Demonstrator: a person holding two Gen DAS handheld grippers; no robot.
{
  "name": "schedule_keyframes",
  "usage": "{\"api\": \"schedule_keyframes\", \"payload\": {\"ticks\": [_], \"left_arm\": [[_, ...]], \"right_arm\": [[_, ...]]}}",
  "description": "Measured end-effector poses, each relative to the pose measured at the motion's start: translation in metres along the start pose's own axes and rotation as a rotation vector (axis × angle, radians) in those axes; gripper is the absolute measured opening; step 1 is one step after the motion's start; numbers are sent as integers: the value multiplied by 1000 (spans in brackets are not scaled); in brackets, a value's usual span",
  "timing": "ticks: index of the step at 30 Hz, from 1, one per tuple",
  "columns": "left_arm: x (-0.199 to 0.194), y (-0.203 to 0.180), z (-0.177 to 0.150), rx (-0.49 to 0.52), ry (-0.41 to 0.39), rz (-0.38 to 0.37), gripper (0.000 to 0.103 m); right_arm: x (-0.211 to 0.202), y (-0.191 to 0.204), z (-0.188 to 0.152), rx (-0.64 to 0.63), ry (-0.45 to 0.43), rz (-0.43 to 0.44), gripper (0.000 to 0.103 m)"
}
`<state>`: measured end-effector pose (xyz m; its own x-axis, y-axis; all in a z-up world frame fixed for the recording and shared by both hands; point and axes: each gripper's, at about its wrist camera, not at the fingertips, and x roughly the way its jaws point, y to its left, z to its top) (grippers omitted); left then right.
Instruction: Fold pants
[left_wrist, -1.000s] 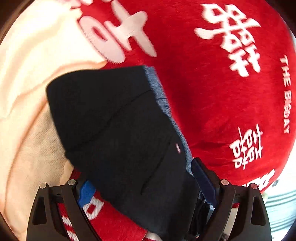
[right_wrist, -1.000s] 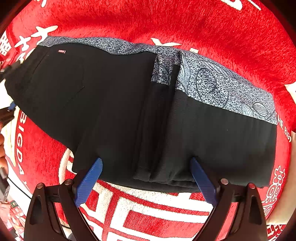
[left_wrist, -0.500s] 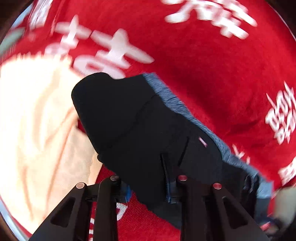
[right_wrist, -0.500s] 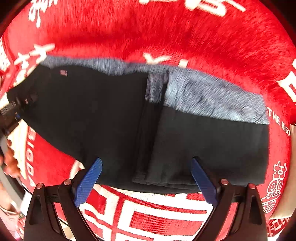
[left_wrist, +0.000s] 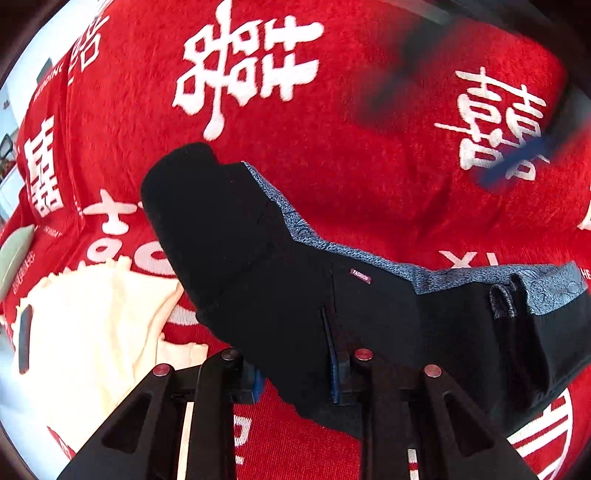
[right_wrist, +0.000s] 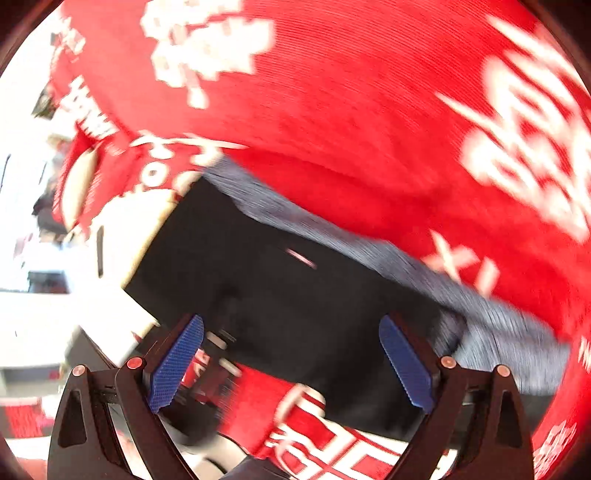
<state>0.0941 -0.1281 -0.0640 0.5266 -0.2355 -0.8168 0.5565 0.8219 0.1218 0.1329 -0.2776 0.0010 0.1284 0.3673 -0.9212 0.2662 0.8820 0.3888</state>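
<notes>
Jaws of the left gripper (left_wrist: 295, 376) had just been closing and stood clamped on the near edge of the black fabric pants with a grey patterned waistband (left_wrist: 280, 280), lower centre on the red plush blanket with white characters (left_wrist: 369, 147). Right gripper (right_wrist: 291, 363) jaws stood wide apart above the pants.

Prob. a home, likely a bedroom: the whole work surface is covered w/ a plush red blanket (left_wrist: 369, 155) woven w/ white double-happiness characters (left_wrist: 247, 70) & small English lettering, as is laid over a bed or sofa. A cream knit cloth (left_wrist: 92, 325) is spread at one side, a pale green cushion-like item (left_wrist: 14, 254) at the edge. Beyond the edge only bright, blurred bits of room are seen; nothing more can be made out.
</notes>
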Motion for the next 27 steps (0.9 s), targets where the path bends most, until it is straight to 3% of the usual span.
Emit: {"api": "schedule_keyframes", "payload": {"ticks": [5,9,13,14,16,17,18,27], "left_arm": [[-9,-9,2,40,-23,0,27],[-17,-20,2,86,-49,-7,27],[-24,-27,2,109,-62,-19,27],[-25,-28,3,111,-64,-23,27],[-26,-29,3,112,-57,-25,27],[-26,-30,4,109,-47,-33,27],[-28,-30,4,109,-51,-37,27],[-68,-65,16,190,-115,-112,27]], "right_arm": [[24,58,44,-101,119,56,101],[60,96,67,-178,235,-55,101],[88,105,70,-216,338,-142,101],[92,102,69,-210,357,-165,97],[96,89,66,-191,379,-165,62],[95,80,63,-172,379,-170,38],[92,71,62,-153,363,-179,32],[19,24,36,-79,145,-17,30]]}}
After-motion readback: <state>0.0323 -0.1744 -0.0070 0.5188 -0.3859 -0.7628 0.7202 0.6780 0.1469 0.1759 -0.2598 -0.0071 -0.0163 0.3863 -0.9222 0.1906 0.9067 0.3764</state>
